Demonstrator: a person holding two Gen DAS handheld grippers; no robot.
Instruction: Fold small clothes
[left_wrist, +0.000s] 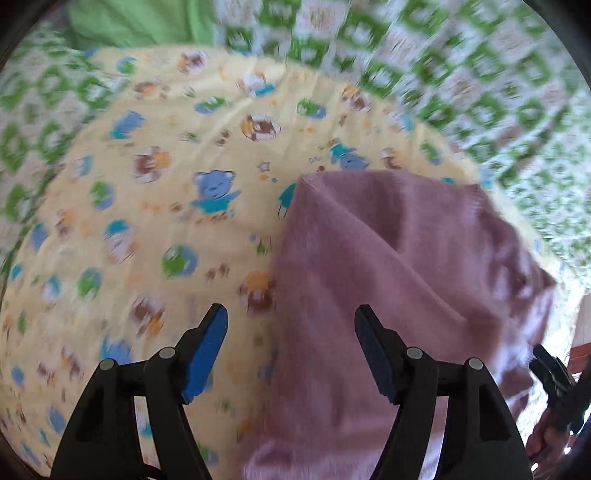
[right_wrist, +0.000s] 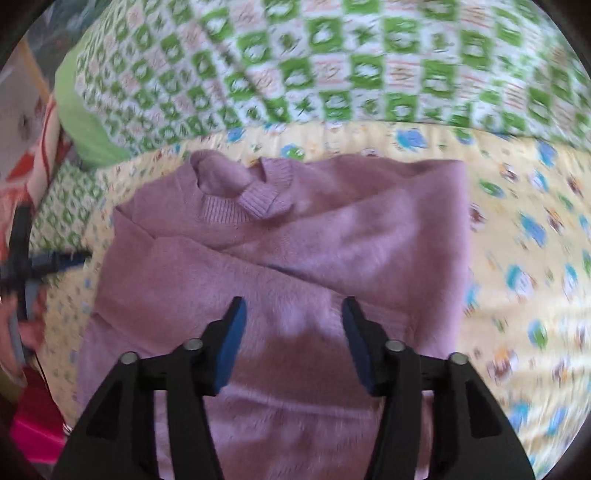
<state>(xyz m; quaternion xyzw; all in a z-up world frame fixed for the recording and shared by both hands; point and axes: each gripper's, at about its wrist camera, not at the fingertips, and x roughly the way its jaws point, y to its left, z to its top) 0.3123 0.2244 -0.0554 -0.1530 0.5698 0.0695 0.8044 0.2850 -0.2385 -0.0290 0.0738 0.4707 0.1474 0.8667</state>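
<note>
A small mauve knit sweater (right_wrist: 295, 236) lies partly folded on a yellow cartoon-print sheet (right_wrist: 524, 258), collar away from me and a sleeve folded across its front. My right gripper (right_wrist: 291, 314) is open and empty, hovering over the sweater's lower part. In the left wrist view the sweater (left_wrist: 399, 251) lies to the right on the yellow sheet (left_wrist: 147, 206). My left gripper (left_wrist: 291, 317) is open and empty over the sweater's left edge. The other gripper (left_wrist: 554, 373) shows at the far right edge. Both views are motion-blurred.
A green-and-white checked blanket (right_wrist: 332, 66) lies beyond the yellow sheet, also in the left wrist view (left_wrist: 480, 74). A plain green cloth (left_wrist: 140, 22) sits at the top left. Red and pink items (right_wrist: 33, 424) lie at the left edge.
</note>
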